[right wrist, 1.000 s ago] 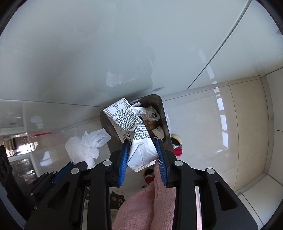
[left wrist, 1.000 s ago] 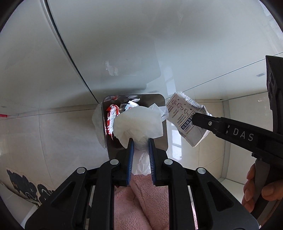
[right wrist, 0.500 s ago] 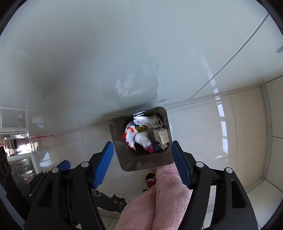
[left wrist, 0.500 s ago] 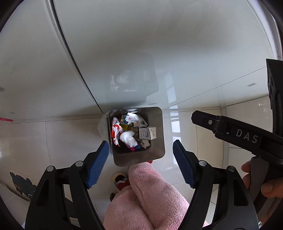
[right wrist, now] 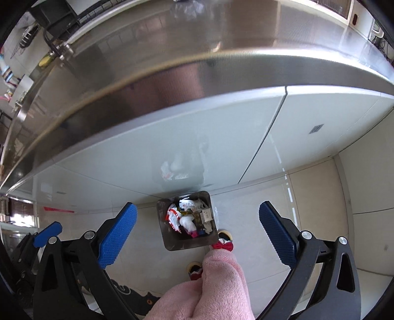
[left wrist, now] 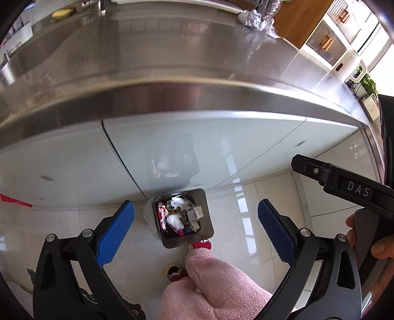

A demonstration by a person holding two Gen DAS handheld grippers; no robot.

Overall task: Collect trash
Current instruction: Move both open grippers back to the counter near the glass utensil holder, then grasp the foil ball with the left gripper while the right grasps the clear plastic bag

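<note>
Looking down through both wrist views, we see the trash bin (left wrist: 183,217) standing on the tiled floor (left wrist: 258,221) low in the centre of each frame, just in front of the white cabinet doors (left wrist: 221,147) under the steel bench (left wrist: 197,69). Its trash (left wrist: 178,214) lies inside: a red-and-white wrapper, a white crumpled wad, small printed cartons. Our left gripper (left wrist: 195,230) hangs above the bin with jaws spread wide and nothing between them; our right gripper (right wrist: 198,232) does likewise in its own view. Pink fleece trousers (left wrist: 214,288) fill the lower middle of the frame. A crumpled foil-like piece (left wrist: 253,17) sits at the upper right on the bench, and we judge this the likely next item, though we cannot tell what else remains up there. To do it well, we would lift both grippers clear of the bench edge before reaching over, keep the jaws wide until they straddle the piece, then squeeze gently so light scrap does not skid away.
</note>
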